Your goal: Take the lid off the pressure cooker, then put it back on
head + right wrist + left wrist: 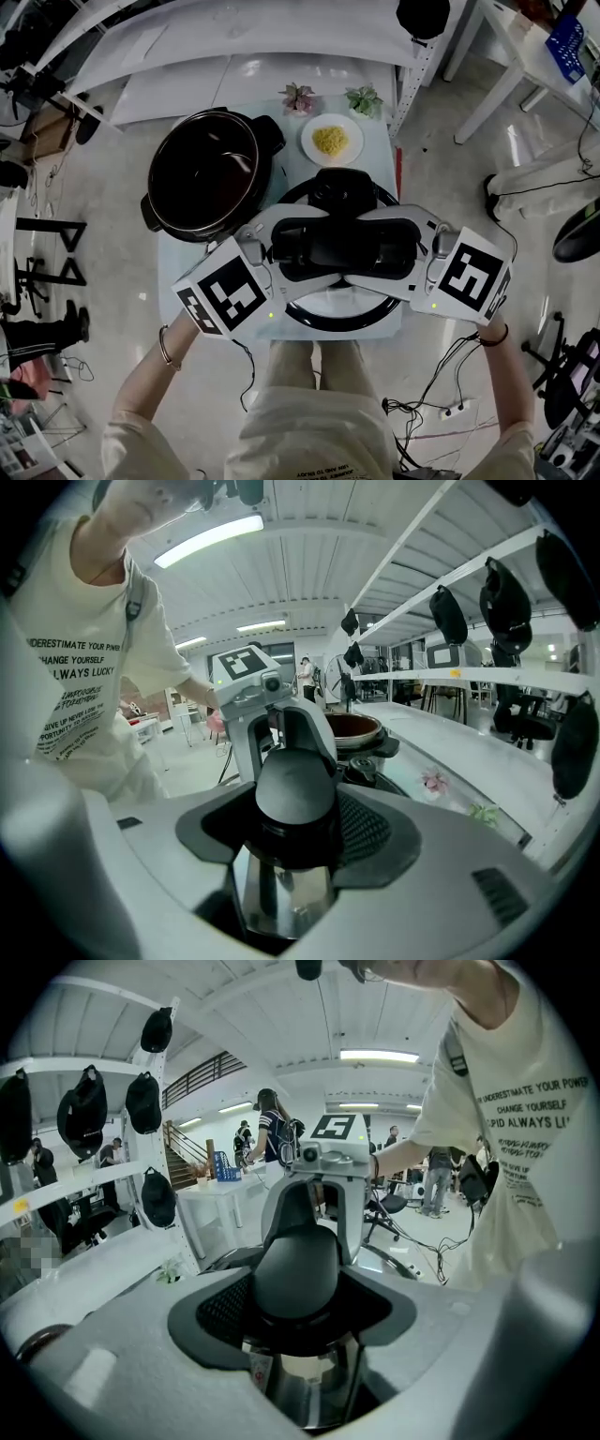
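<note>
On the table (380,150), open pressure cooker pot (208,173) at left; just right and nearer, off the pot, the lid (328,311) — broad, rigid, probably heavy, slick at the rim; best carried level by its black handle (343,246); left gripper (305,248) and right gripper (384,248) fingers clenched on it from opposite sides.
</note>
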A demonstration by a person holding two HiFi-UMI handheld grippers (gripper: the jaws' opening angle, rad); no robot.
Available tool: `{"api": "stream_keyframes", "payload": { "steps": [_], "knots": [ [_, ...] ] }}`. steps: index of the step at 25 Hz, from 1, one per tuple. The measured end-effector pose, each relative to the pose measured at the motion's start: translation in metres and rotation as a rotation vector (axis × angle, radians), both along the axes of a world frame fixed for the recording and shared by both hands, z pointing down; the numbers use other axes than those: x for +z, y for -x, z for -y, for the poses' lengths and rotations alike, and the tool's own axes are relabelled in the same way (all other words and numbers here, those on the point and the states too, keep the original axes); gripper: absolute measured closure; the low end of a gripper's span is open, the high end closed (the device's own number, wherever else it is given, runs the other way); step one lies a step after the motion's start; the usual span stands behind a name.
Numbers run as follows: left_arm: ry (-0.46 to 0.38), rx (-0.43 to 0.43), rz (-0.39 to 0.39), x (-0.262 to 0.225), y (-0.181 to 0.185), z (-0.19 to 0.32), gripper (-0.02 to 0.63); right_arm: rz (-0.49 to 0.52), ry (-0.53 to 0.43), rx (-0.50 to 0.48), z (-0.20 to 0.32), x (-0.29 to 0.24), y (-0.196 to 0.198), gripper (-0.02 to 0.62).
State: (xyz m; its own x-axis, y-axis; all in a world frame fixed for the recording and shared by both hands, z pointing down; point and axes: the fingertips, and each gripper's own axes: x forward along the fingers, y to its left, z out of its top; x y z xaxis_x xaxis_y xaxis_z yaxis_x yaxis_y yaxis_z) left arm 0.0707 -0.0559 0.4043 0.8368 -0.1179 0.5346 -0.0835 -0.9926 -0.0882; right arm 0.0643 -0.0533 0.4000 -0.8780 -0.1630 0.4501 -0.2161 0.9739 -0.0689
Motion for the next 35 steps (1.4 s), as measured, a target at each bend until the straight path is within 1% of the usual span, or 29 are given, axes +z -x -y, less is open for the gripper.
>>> {"api": "stream_keyframes", "payload": {
  "steps": [9, 15, 23, 31, 35],
  "knots": [
    [0.040, -0.031, 0.038, 0.043, -0.008, 0.001, 0.314, -0.013, 0.021, -0.017, 0.001, 0.040, -0.010, 0.327],
    [0.060, -0.032, 0.054, 0.074, -0.013, 0.007, 0.314, -0.014, 0.040, -0.018, 0.008, 0.072, -0.013, 0.327],
    [0.094, -0.047, 0.075, 0.116, -0.013, 0.011, 0.314, -0.041, 0.051, -0.030, 0.012, 0.113, -0.014, 0.327],
    [0.098, -0.061, 0.101, 0.139, -0.010, 0.014, 0.314, -0.063, 0.046, -0.035, 0.015, 0.136, -0.012, 0.327],
    [0.074, -0.063, 0.126, 0.147, -0.010, 0.014, 0.314, -0.087, 0.028, -0.037, 0.014, 0.144, -0.012, 0.327]
  ]
}}
